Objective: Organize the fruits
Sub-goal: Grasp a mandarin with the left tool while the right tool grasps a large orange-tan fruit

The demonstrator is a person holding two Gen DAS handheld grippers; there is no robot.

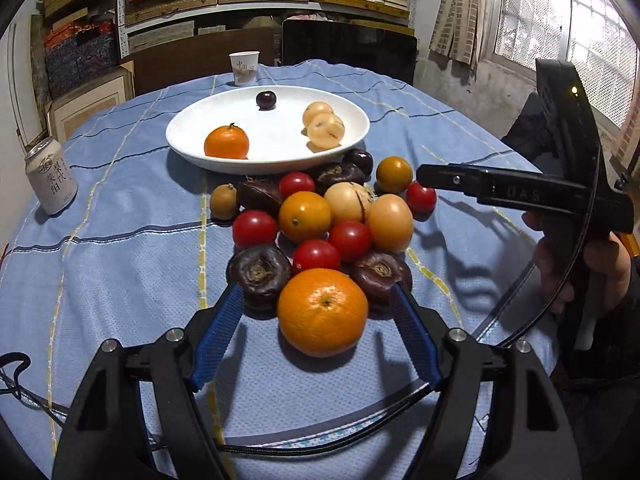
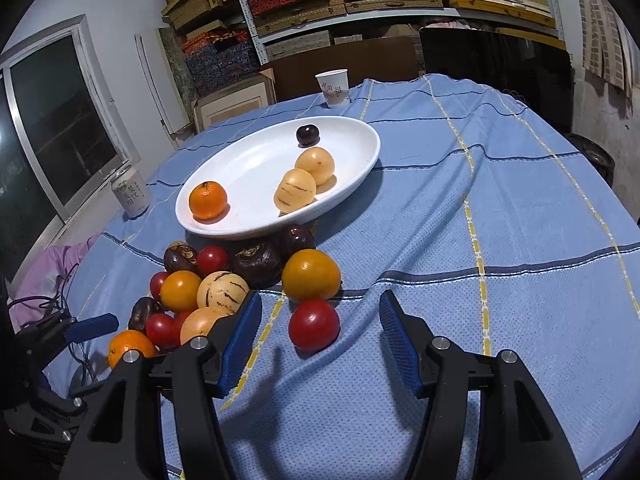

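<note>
Glossy white plate (image 1: 192, 152), woven cloth (image 1: 120, 280), paper cup (image 1: 244, 68)

On the worktop (image 1: 120, 240), a plate (image 1: 188, 148) holds a mandarin (image 1: 226, 143) at its left, two loquats (image 1: 325, 130) at its right and a plum (image 1: 266, 100) behind. A fruit pile (image 1: 320, 220) lies before the plate, a paper cup (image 1: 244, 68) behind it, a can (image 1: 50, 176) to its left.
</note>
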